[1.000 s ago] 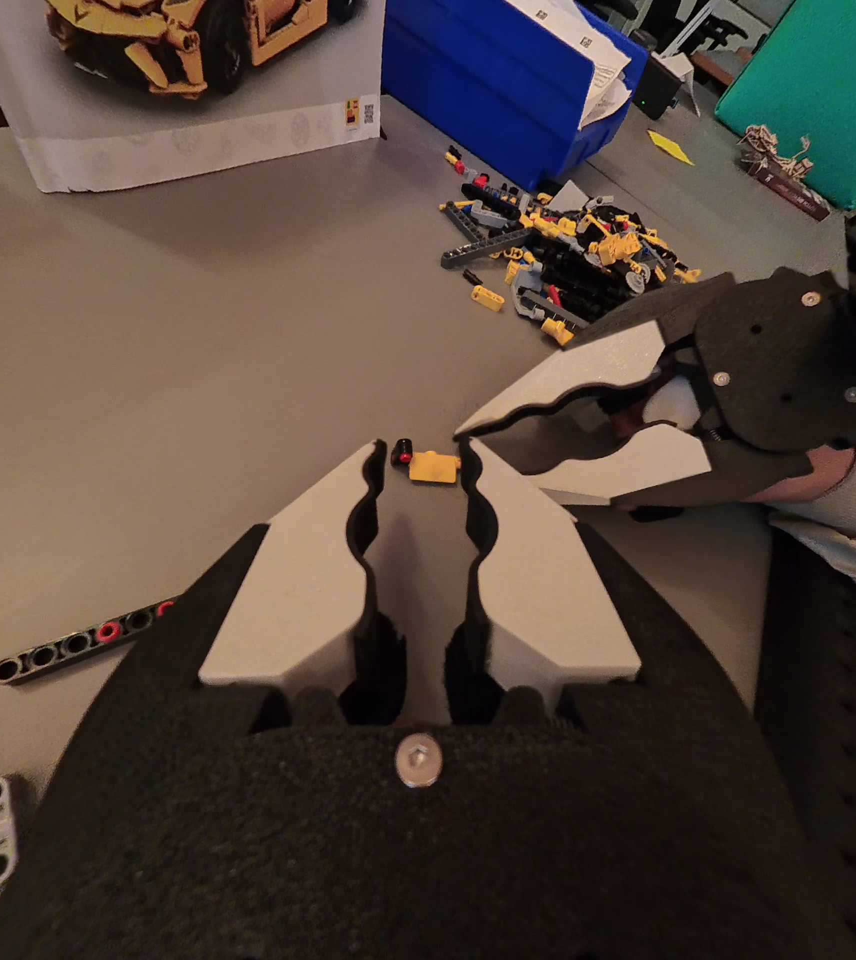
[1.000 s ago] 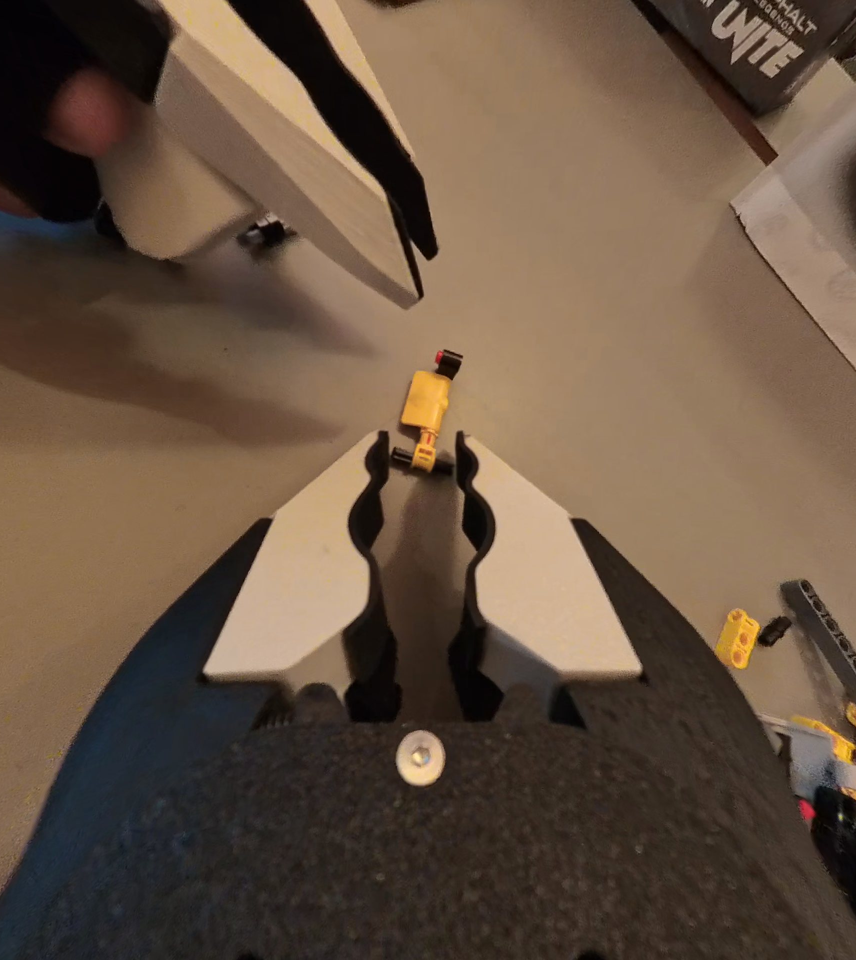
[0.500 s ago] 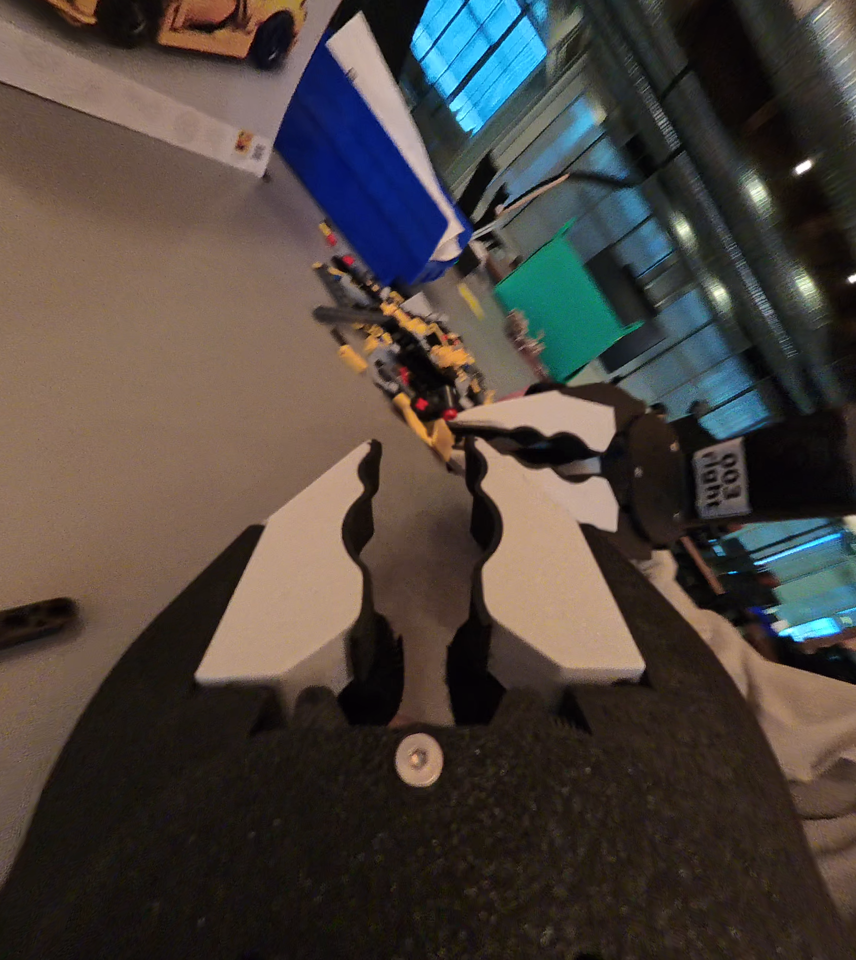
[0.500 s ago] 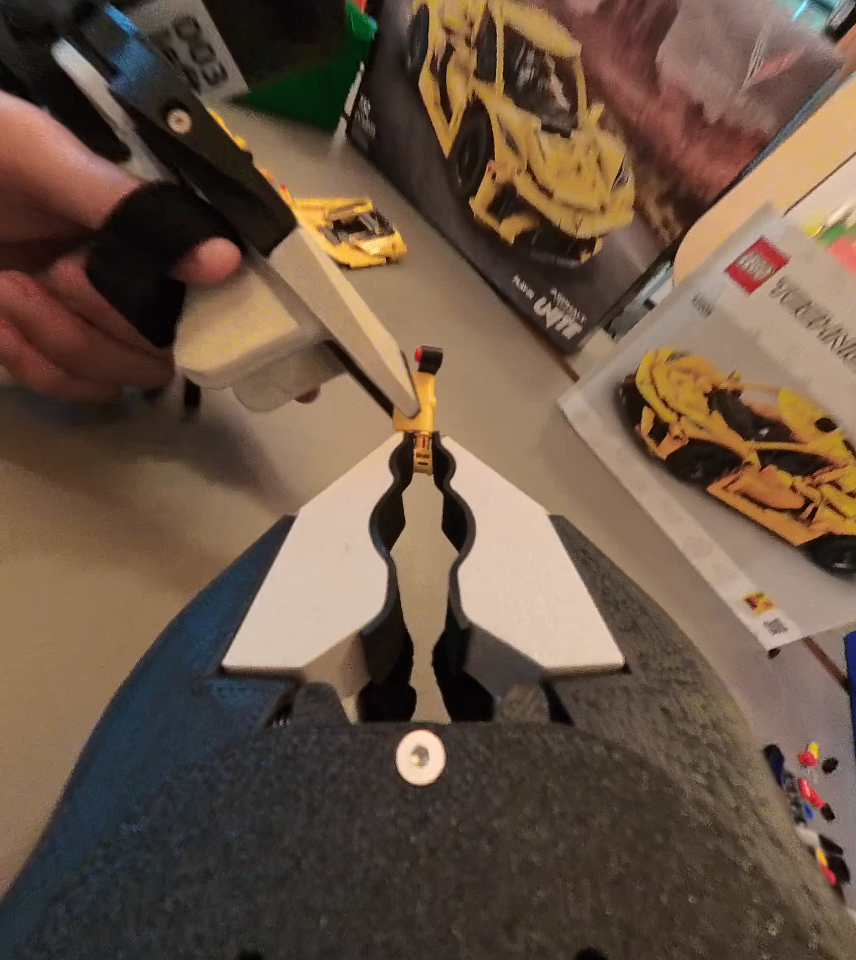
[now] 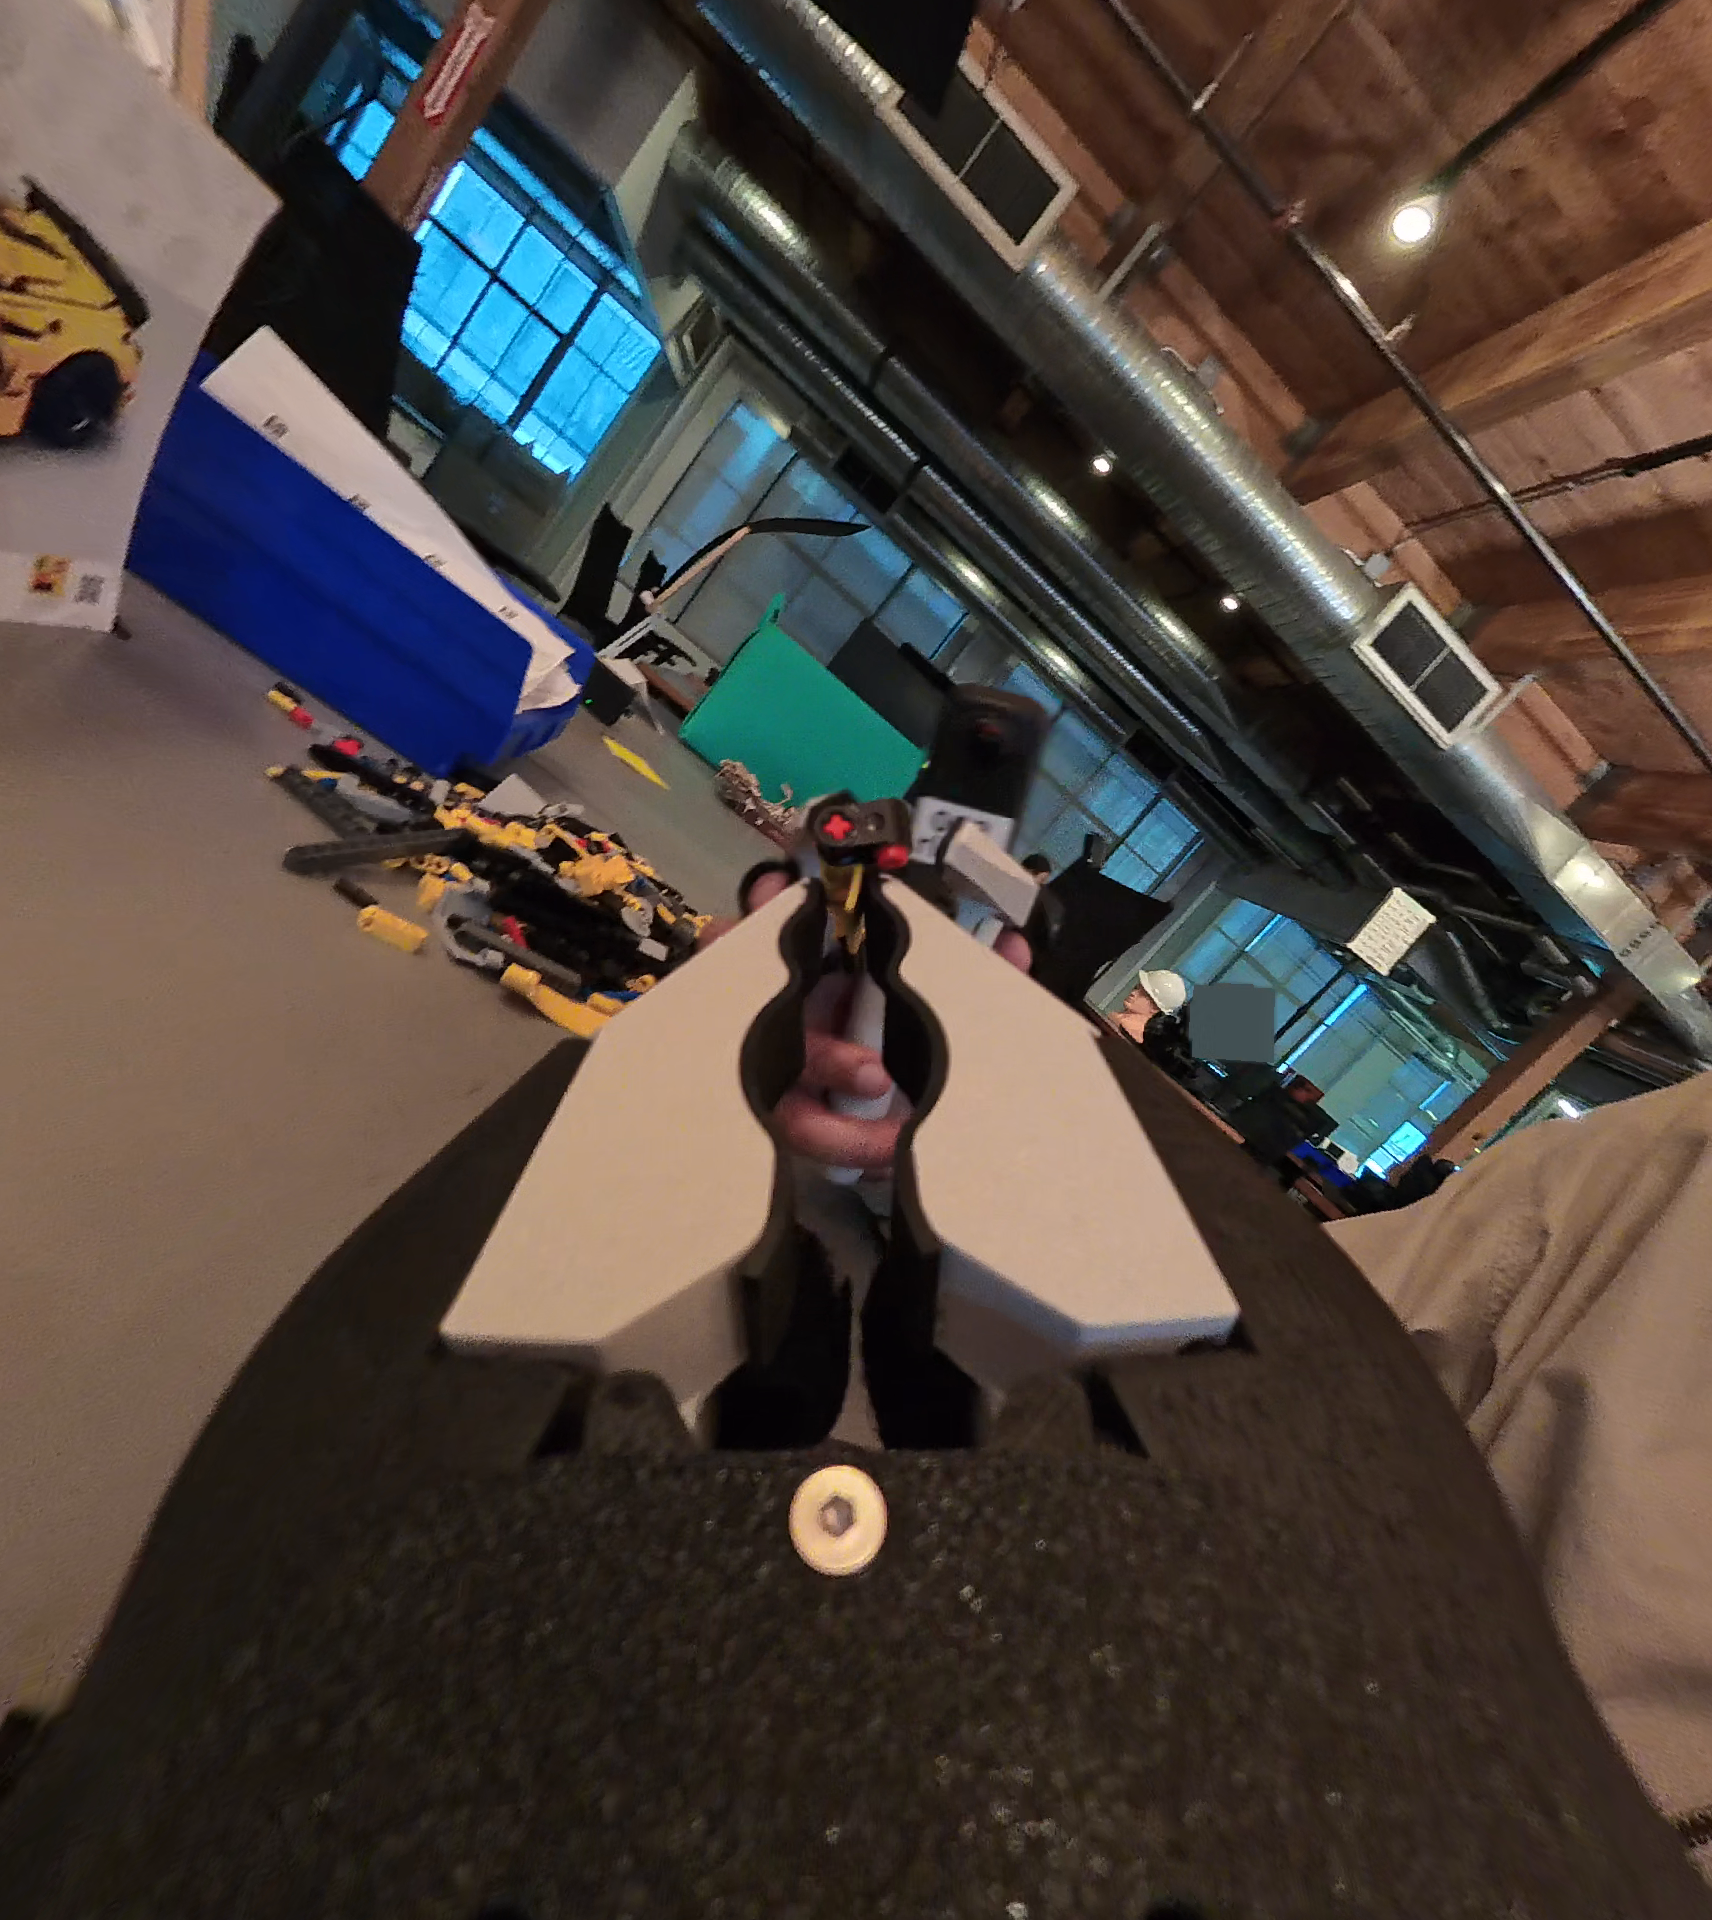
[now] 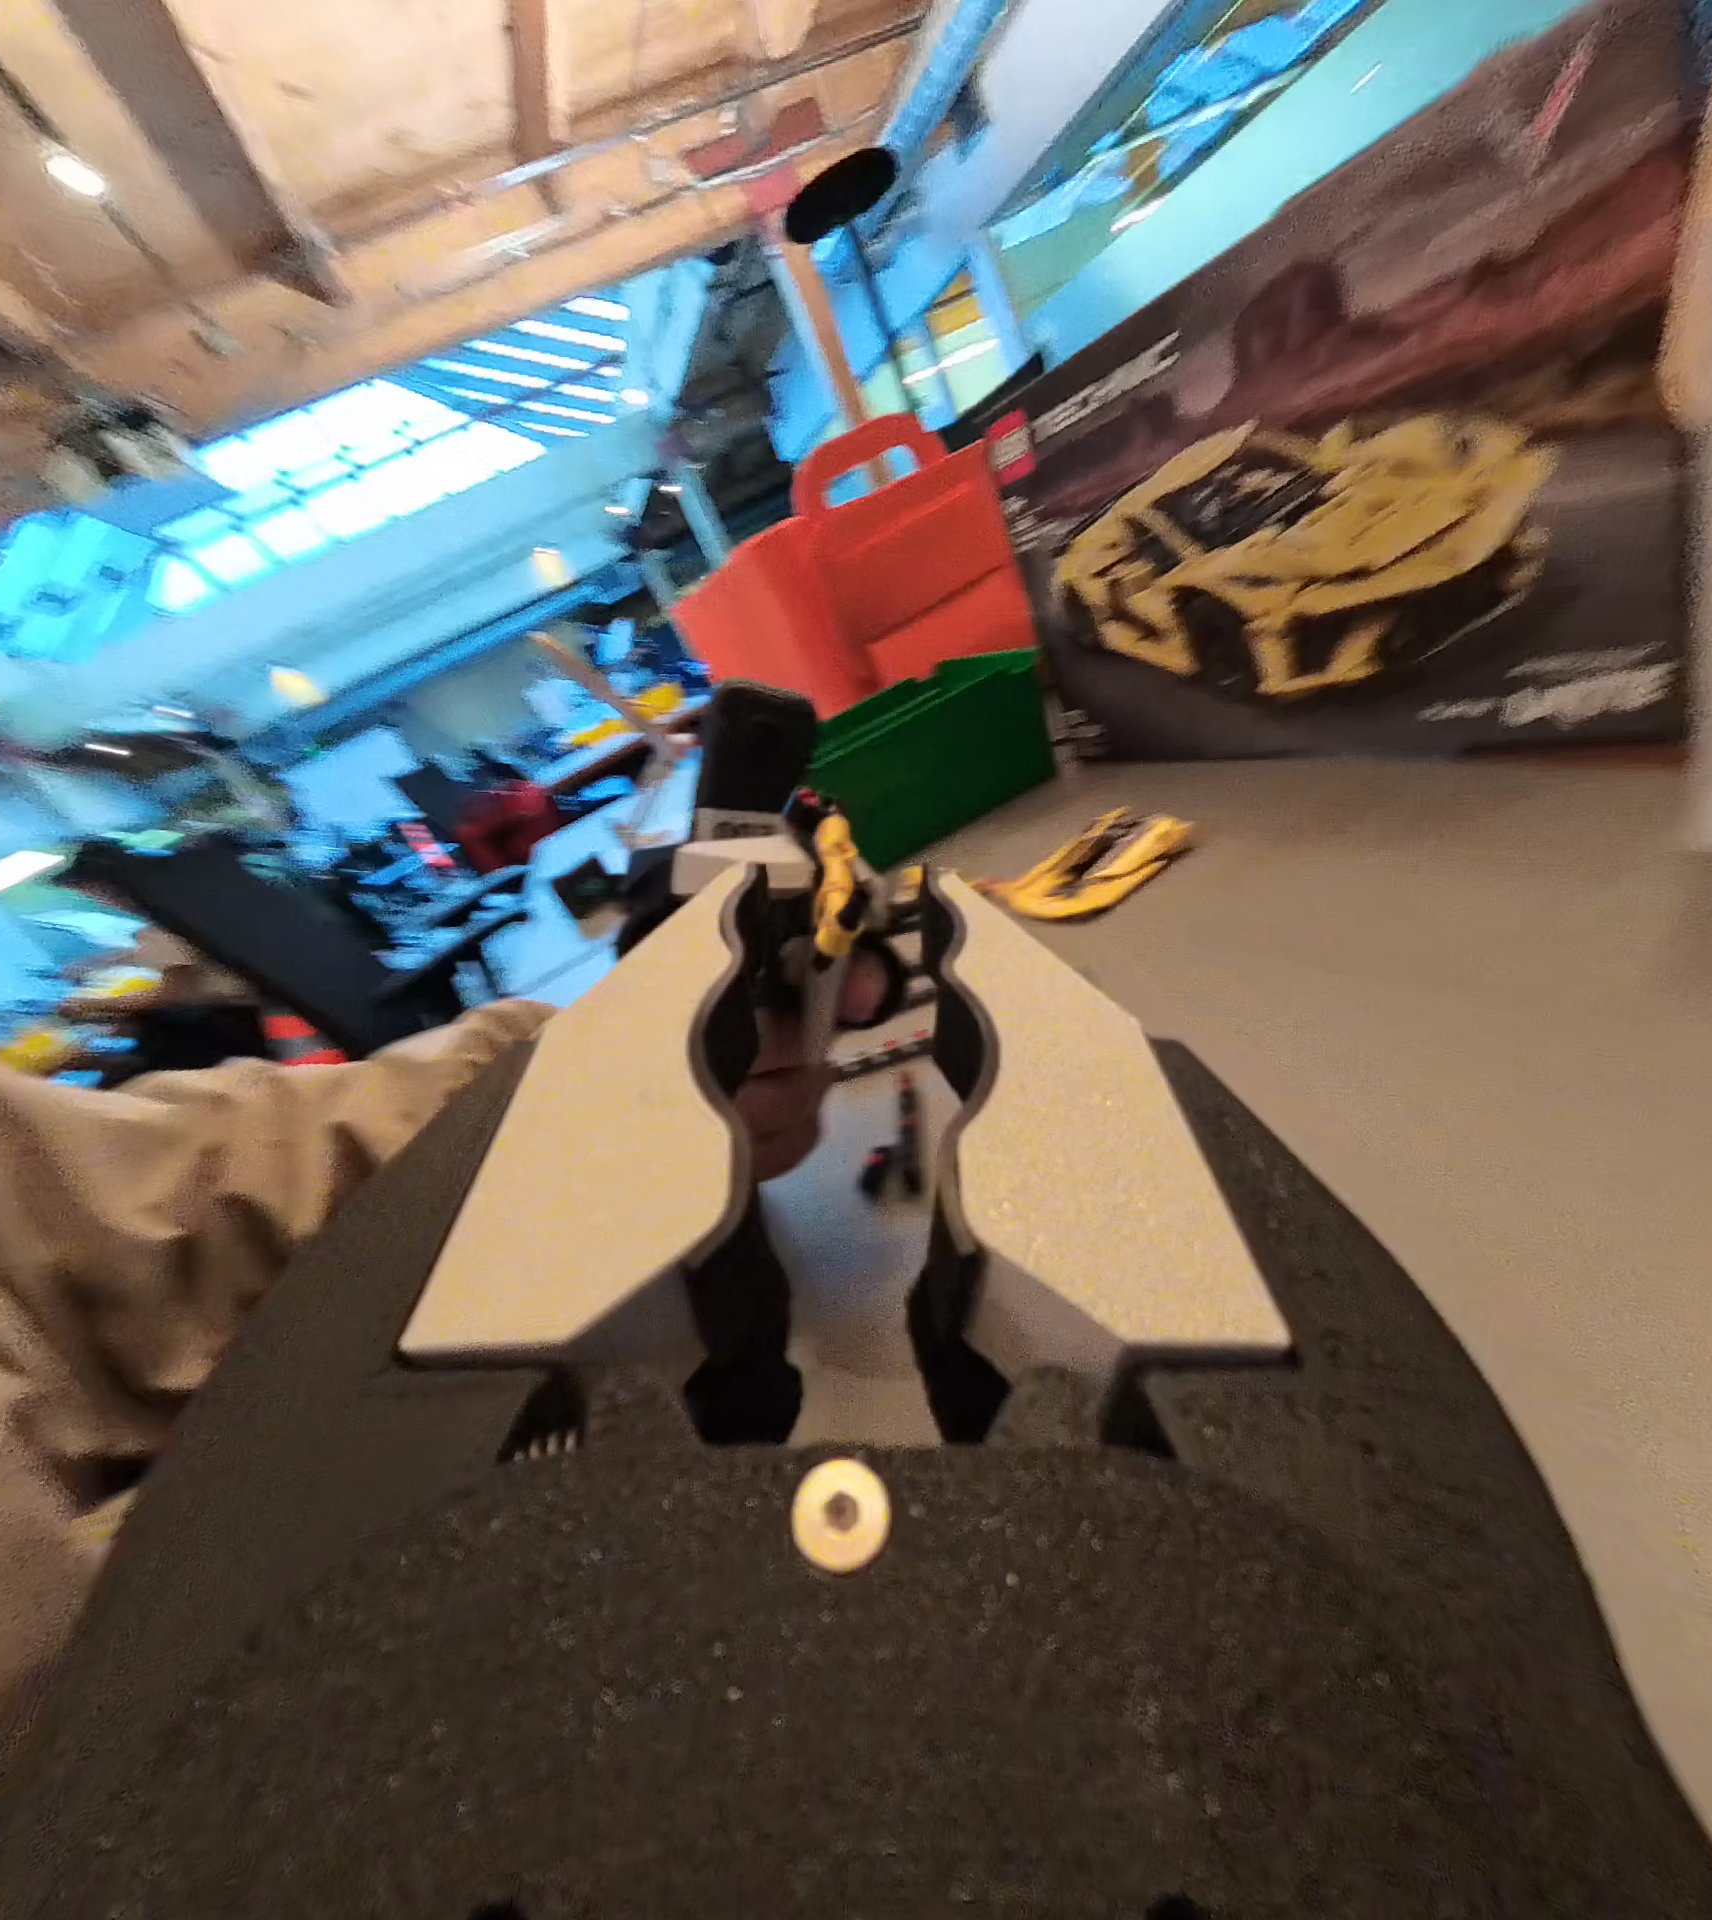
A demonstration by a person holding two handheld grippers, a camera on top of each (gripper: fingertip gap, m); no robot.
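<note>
Plastic, yellow and small: a toy-brick assembly (image 5: 847,902) with a black cap bearing red pins sits at centre frame in my left wrist view, lifted clear of the grey tabletop (image 5: 104,1018). My left gripper (image 5: 844,896) has its two grey fingers drawn in tight on the yellow stem, the black cap poking out above the tips. In my right wrist view the same assembly (image 6: 836,883) shows just above centre, blurred. My right gripper (image 6: 839,885) has its fingers spread, with a clear gap on both sides of the piece, so it is not pinching anything. The two grippers face each other, tips close together. Through the gap in each view I see fingers of the hand holding the opposite tool. A beige sleeve (image 5: 1600,1351) fills the lower right of the left view. Left of centre there lies a heap of yellow and black bricks (image 5: 530,883), with a blue bin (image 5: 312,582) behind it. In the right view, a green tub (image 6: 935,748), an orange tote (image 6: 883,561) and a dark box printed with a yellow car (image 6: 1351,561) stand upper right.
</note>
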